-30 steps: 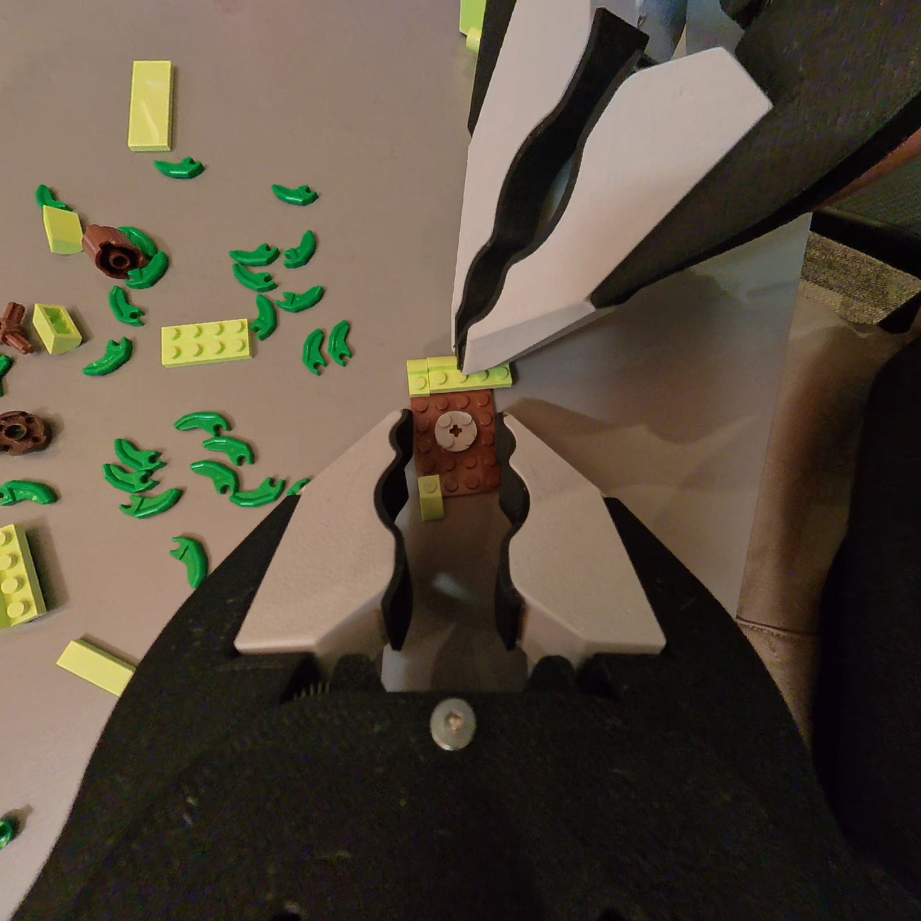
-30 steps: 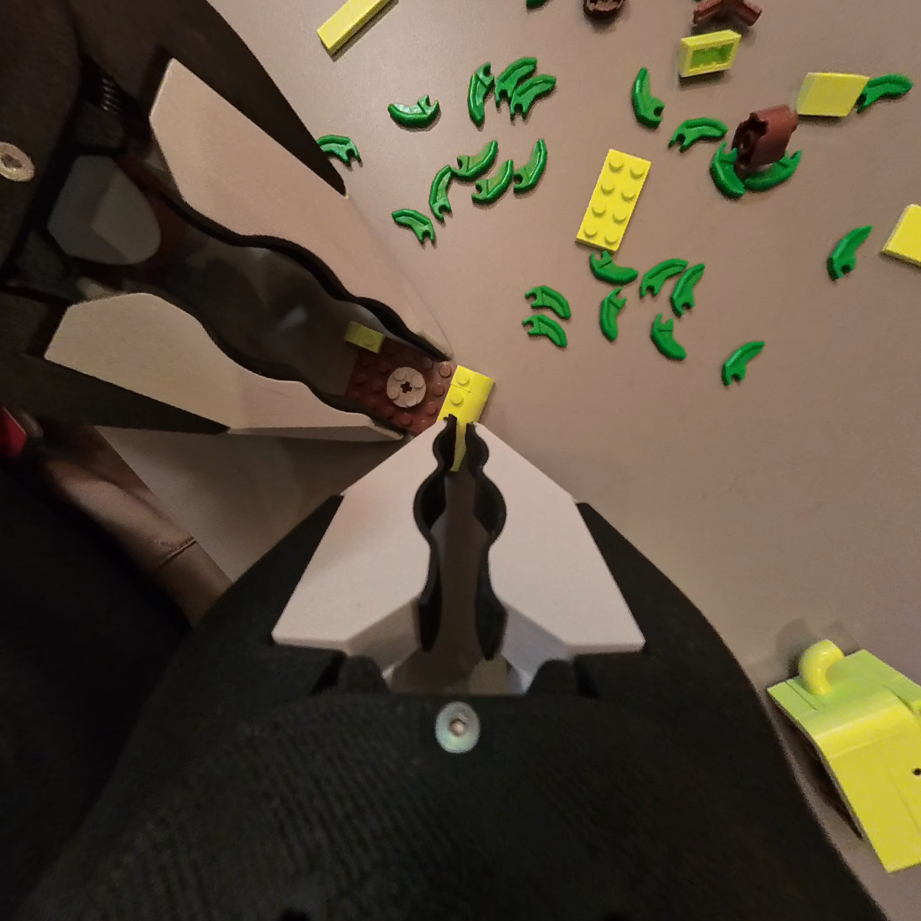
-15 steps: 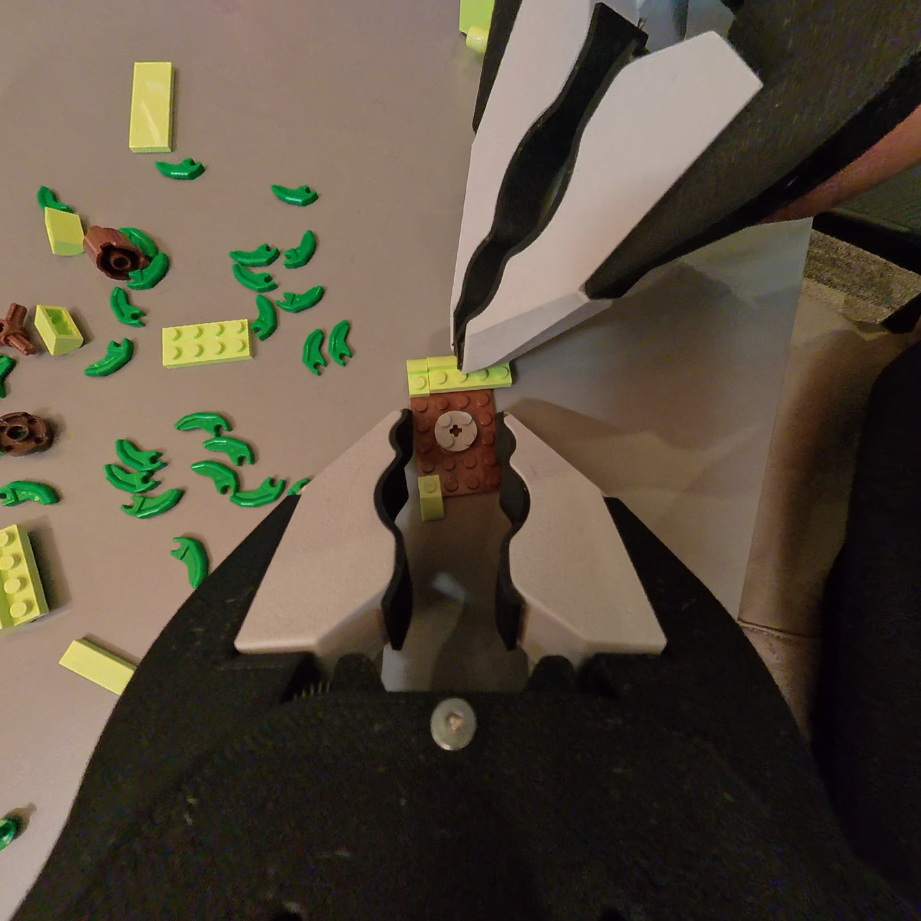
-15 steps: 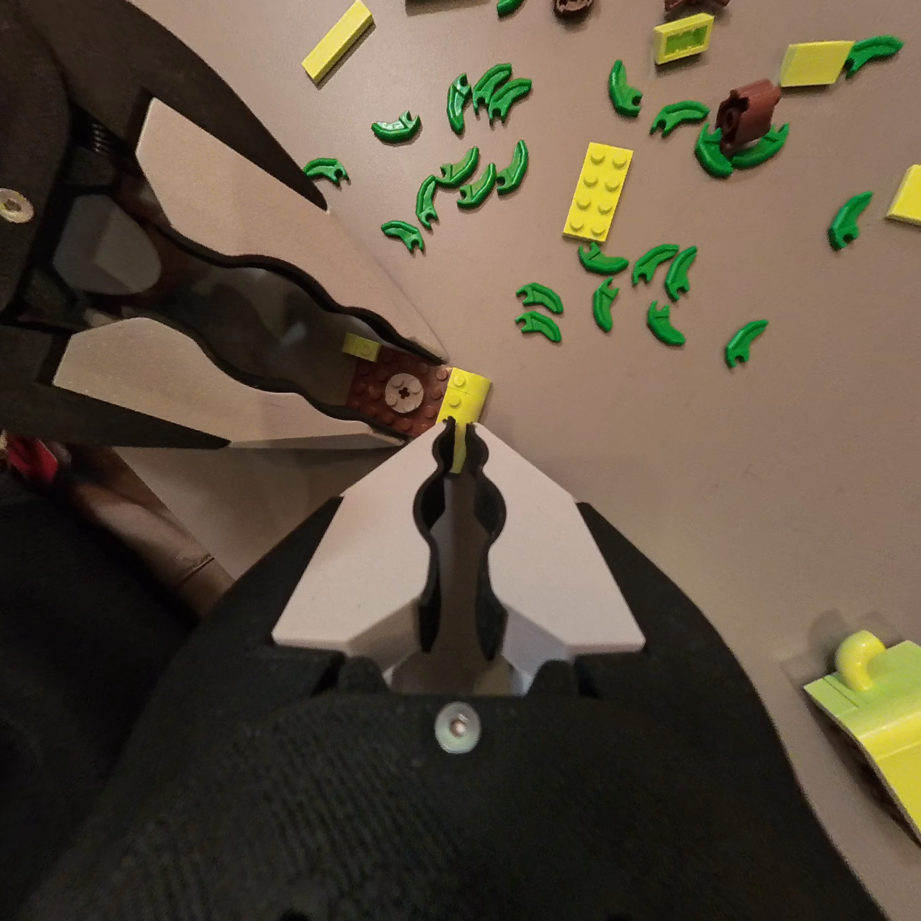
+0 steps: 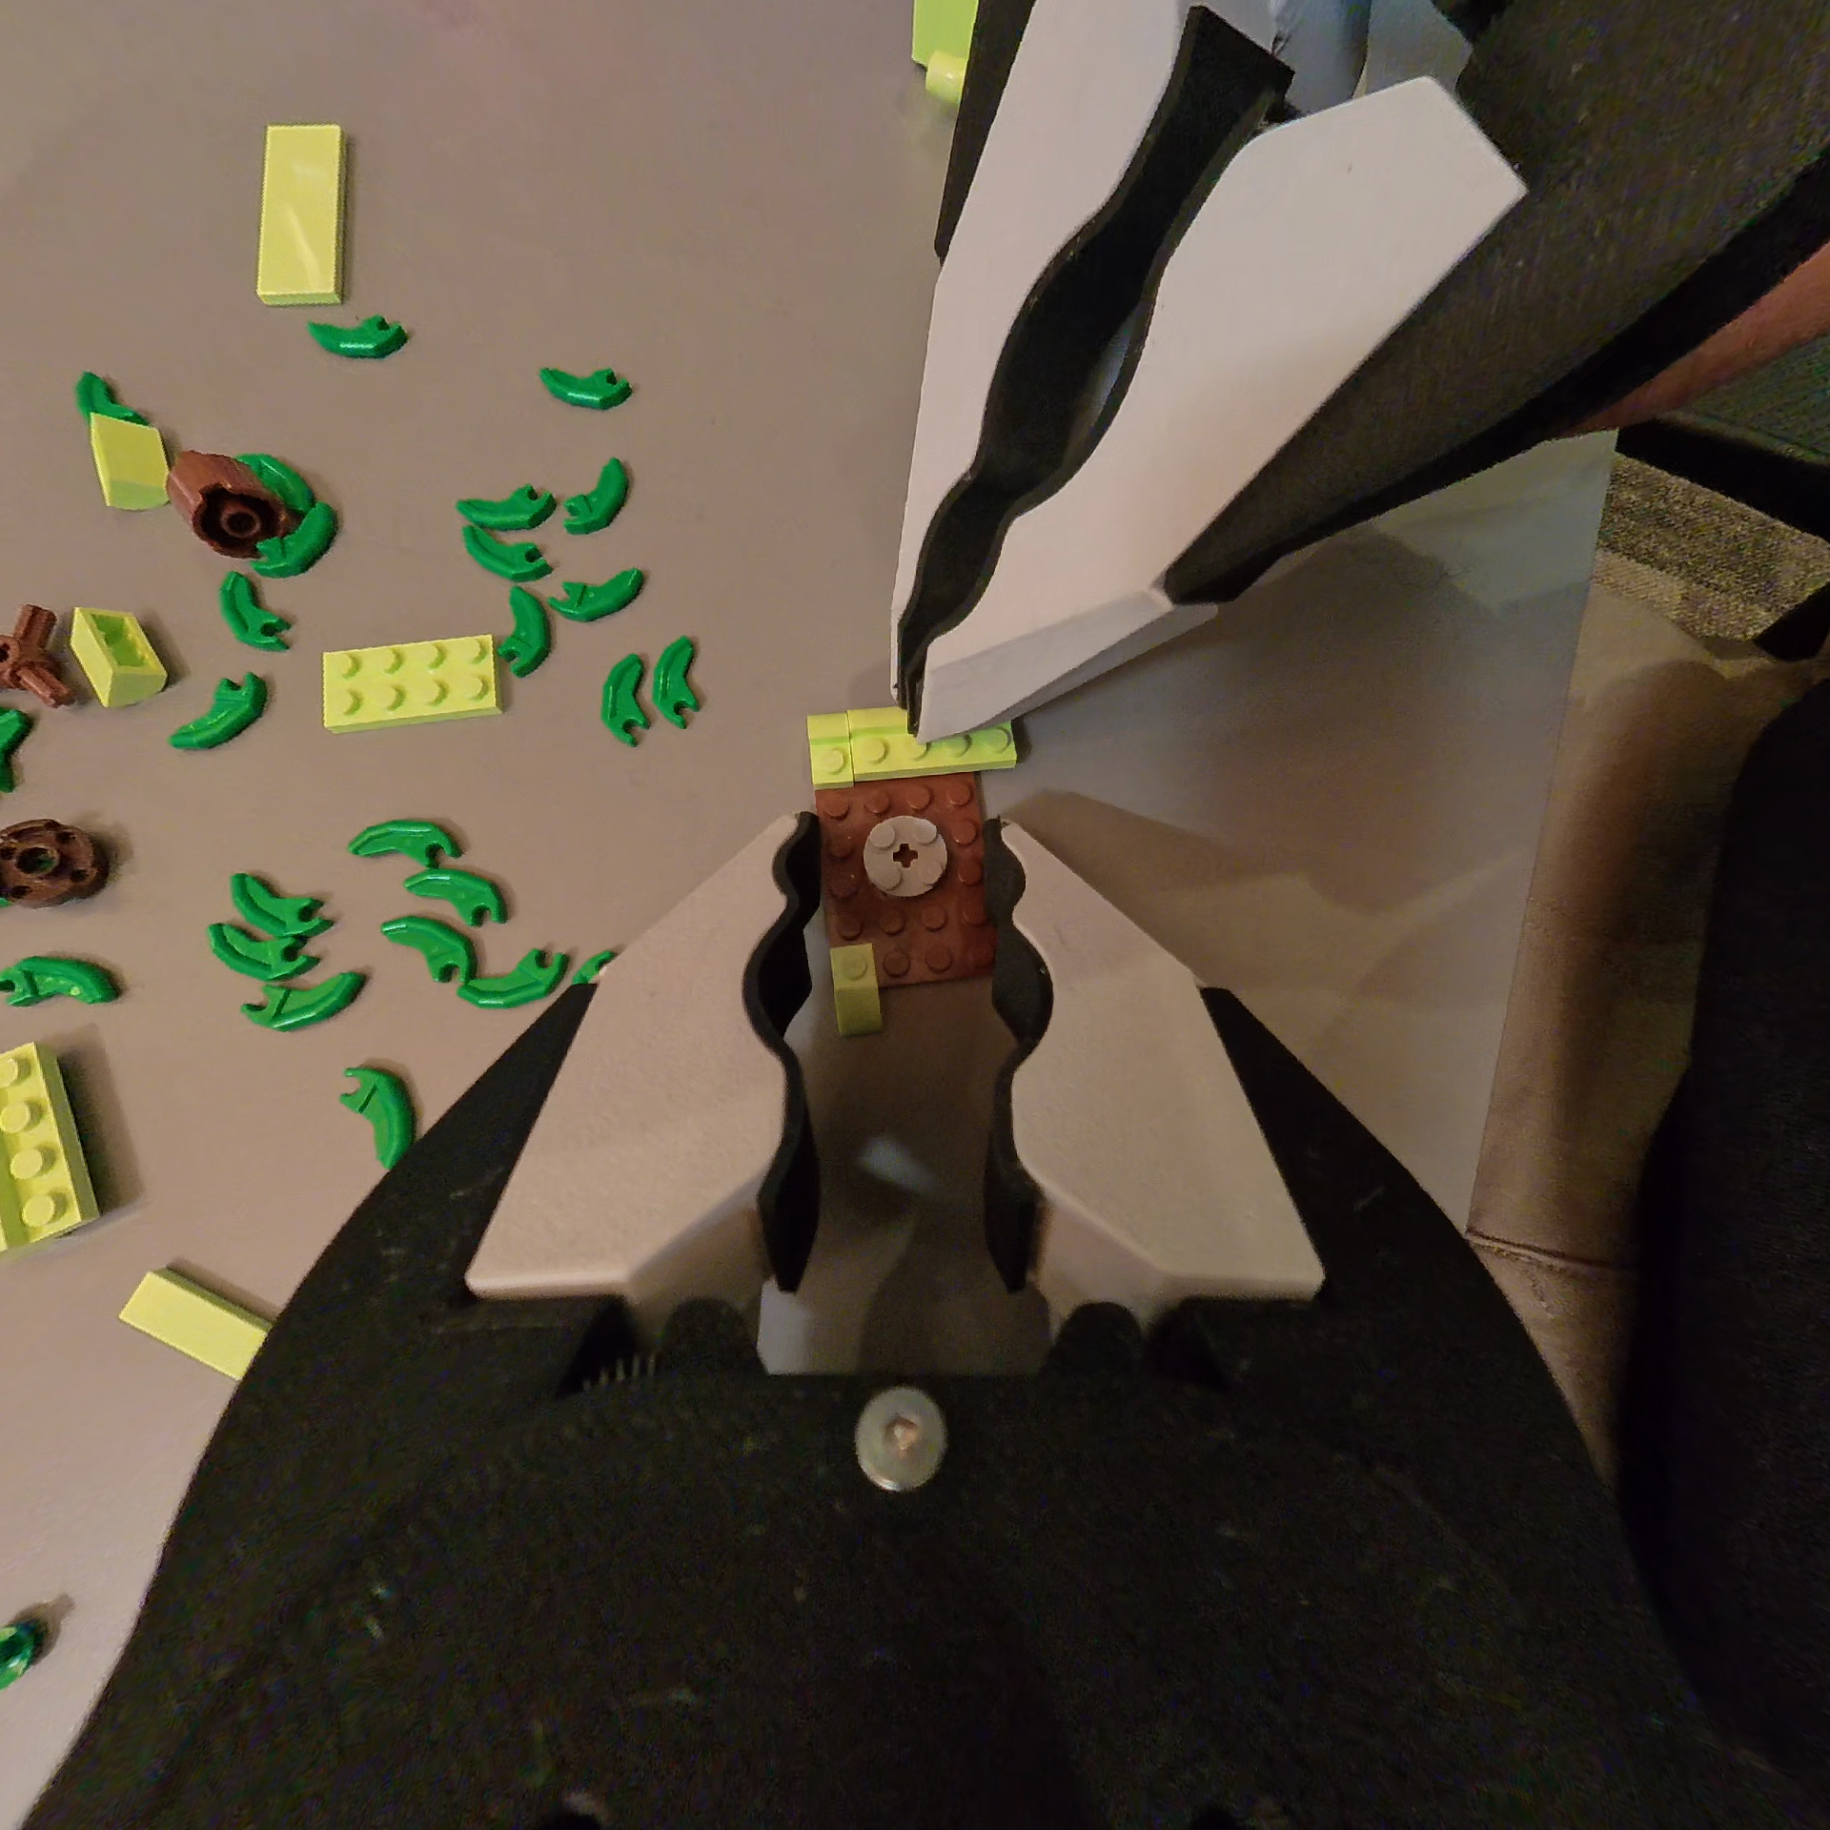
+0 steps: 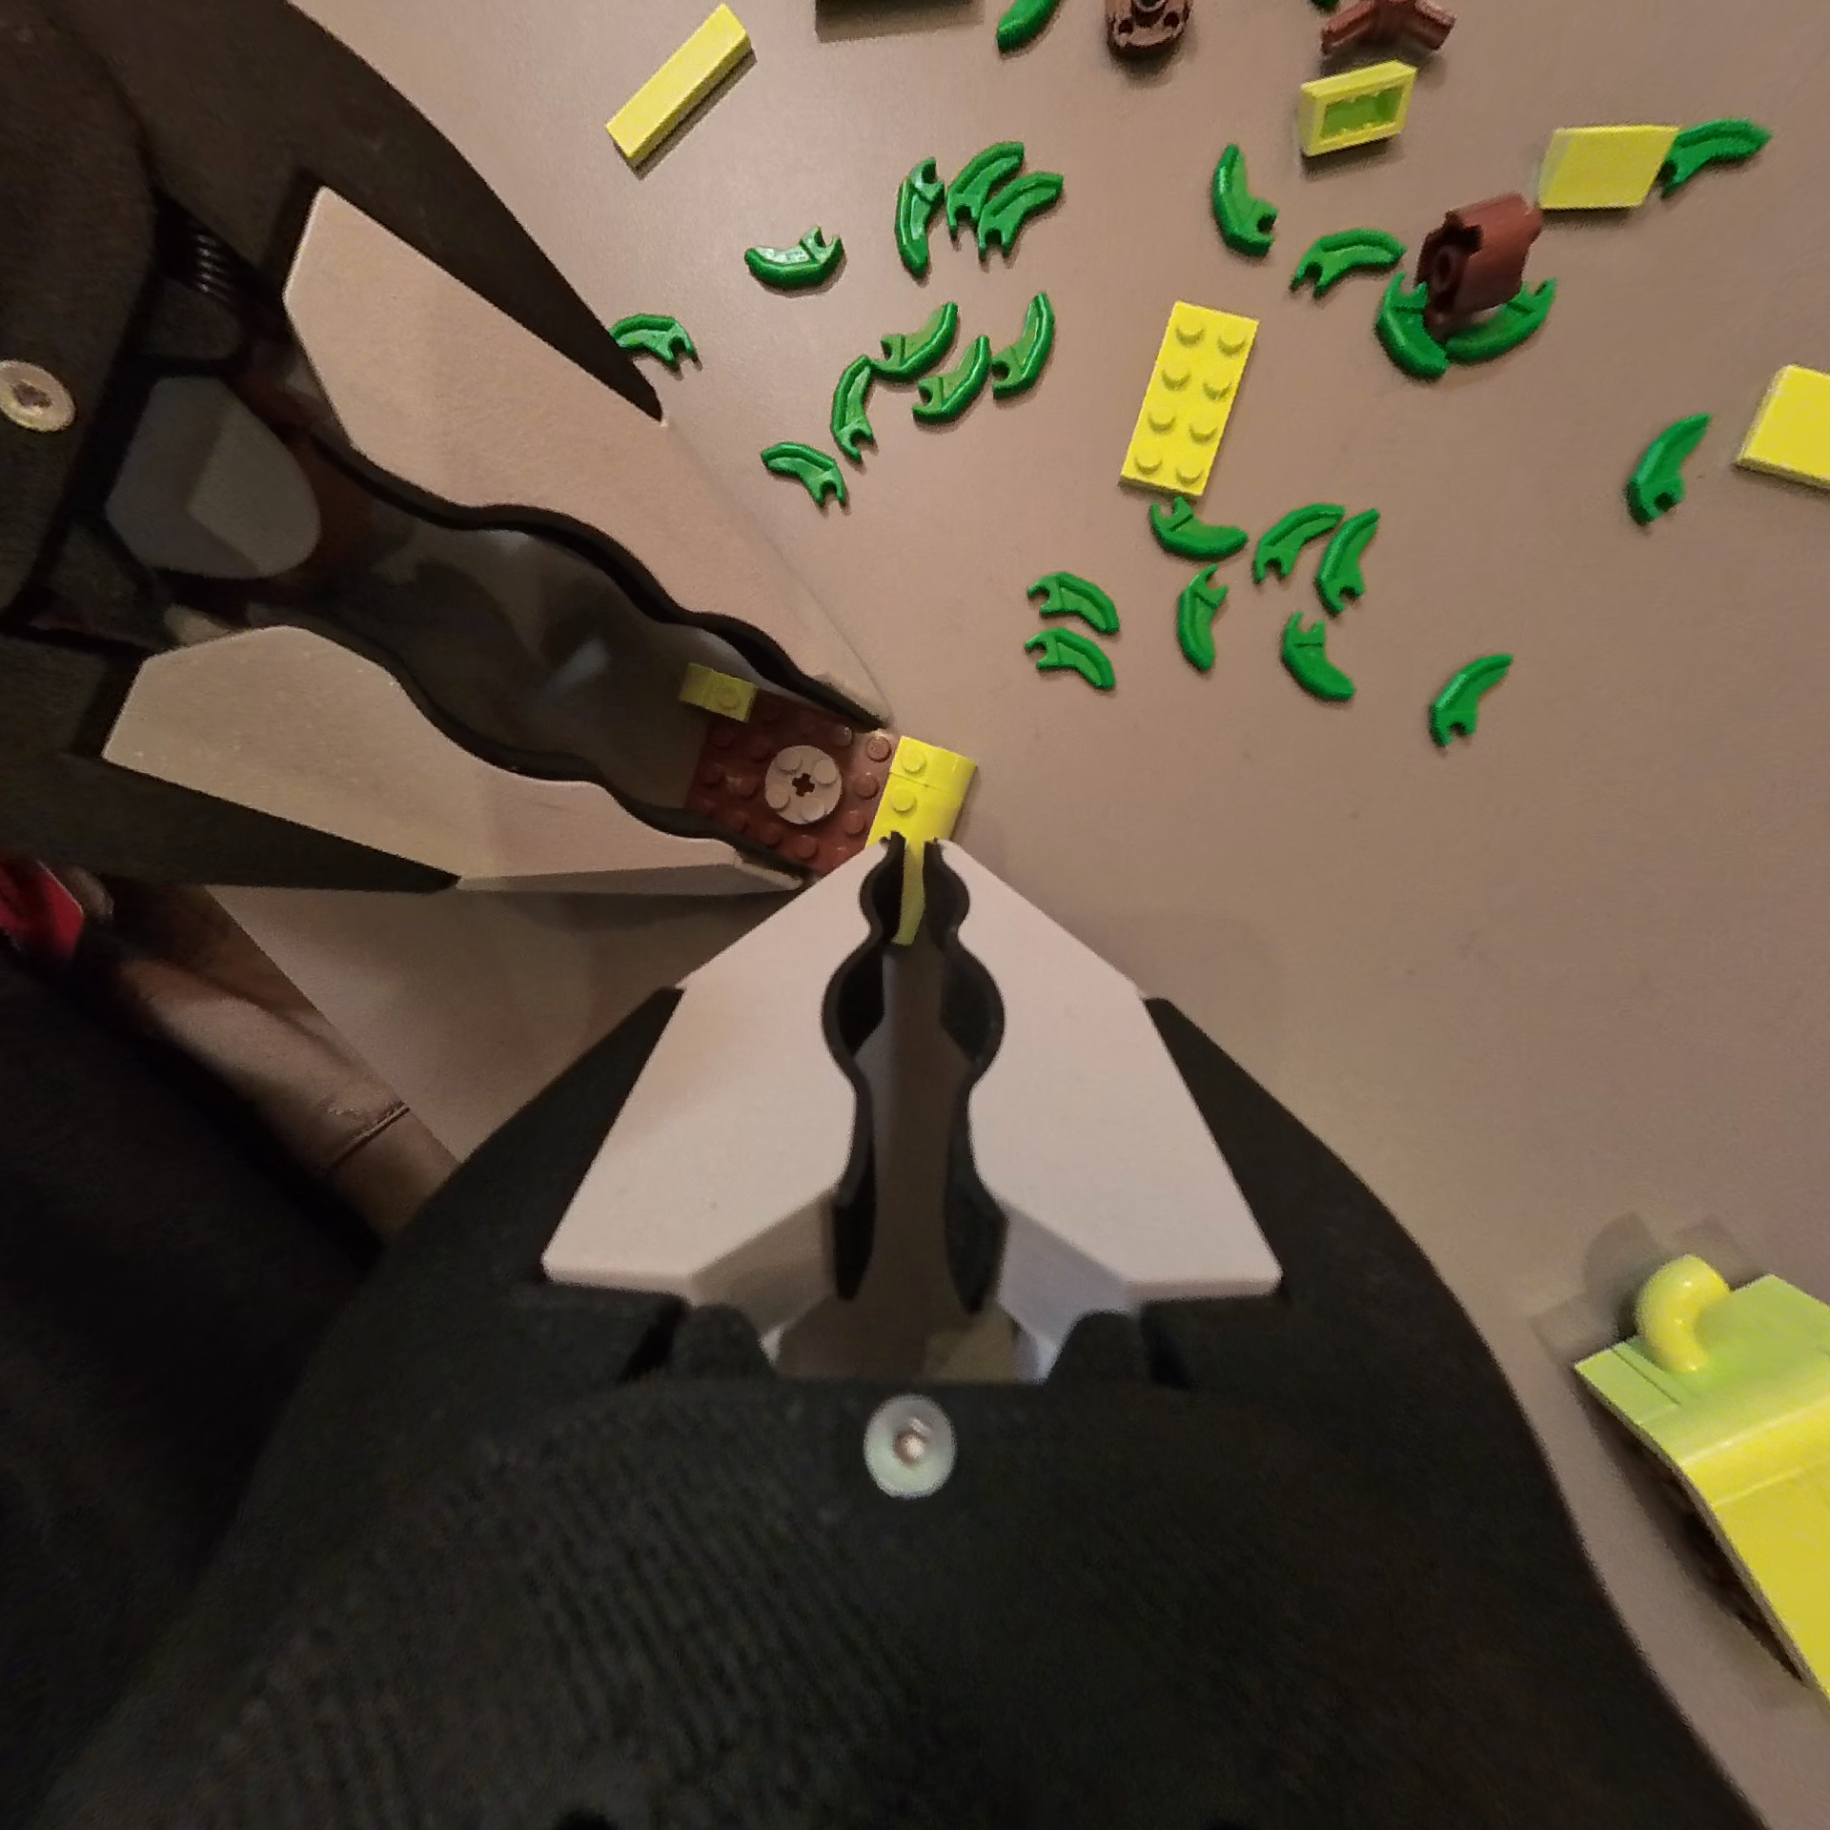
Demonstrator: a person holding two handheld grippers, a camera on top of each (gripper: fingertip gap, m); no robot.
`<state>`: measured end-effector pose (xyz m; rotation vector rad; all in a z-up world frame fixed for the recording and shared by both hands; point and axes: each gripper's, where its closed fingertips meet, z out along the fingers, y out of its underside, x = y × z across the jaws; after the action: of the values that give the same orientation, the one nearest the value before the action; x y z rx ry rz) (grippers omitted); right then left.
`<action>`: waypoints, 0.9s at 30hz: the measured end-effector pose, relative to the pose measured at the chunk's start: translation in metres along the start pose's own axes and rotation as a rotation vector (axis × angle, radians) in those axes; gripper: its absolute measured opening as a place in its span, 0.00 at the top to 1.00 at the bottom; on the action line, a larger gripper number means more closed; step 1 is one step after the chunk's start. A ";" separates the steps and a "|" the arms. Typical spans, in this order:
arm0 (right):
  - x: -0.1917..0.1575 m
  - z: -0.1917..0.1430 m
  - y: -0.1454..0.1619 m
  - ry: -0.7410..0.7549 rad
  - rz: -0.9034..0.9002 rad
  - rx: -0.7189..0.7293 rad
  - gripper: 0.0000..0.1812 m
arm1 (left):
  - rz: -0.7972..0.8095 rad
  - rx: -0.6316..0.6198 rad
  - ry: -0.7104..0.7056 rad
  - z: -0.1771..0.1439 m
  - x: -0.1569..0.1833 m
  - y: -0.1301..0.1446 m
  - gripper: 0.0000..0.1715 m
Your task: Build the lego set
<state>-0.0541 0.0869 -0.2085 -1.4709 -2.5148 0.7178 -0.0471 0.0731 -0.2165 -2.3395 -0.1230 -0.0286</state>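
Observation:
My left gripper (image 5: 896,837) is shut on a brown studded plate (image 5: 921,931) and grips its two side edges just above the grey table. The plate carries a grey round piece (image 5: 903,858) and a small lime piece (image 5: 857,985) at its near left corner. My right gripper (image 6: 916,854) is shut on a lime plate (image 6: 921,792) and holds it against the brown plate's (image 6: 738,782) far edge. In the left wrist view the right gripper (image 5: 916,708) comes down from the upper right onto the lime plate (image 5: 951,748). I cannot tell whether the studs are seated.
Several green leaf pieces (image 5: 436,896) lie scattered on the table to the left. Among them are a lime 2x4 plate (image 5: 411,681), lime tiles (image 5: 300,213) and brown round pieces (image 5: 233,500). A larger lime assembly (image 6: 1723,1426) sits near the right gripper. The table edge (image 5: 1545,792) runs close on the right. The tips of both grippers are at nearly the same place.
Both grippers keep their hold. The right gripper has shifted and tilted slightly, while the lime plate stays at the brown plate's far edge.

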 end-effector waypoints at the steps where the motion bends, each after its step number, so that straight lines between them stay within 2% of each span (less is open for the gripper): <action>1: 0.000 0.000 0.000 -0.003 0.000 0.001 0.98 | 0.000 0.000 0.000 0.000 0.000 0.000 0.80; 11: 0.000 0.000 0.000 -0.034 -0.082 0.011 0.99 | 0.000 0.000 -0.001 0.000 0.000 0.000 0.81; 15: 0.000 0.000 0.000 -0.056 -0.059 -0.033 0.98 | 0.007 -0.002 -0.010 0.000 0.000 0.000 0.81; 27: -0.001 0.000 0.001 -0.050 -0.188 -0.176 0.99 | -0.013 0.000 0.000 0.000 -0.001 0.000 0.81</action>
<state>-0.0526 0.0864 -0.2093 -1.2554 -2.7692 0.5216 -0.0485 0.0730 -0.2164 -2.3384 -0.1383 -0.0357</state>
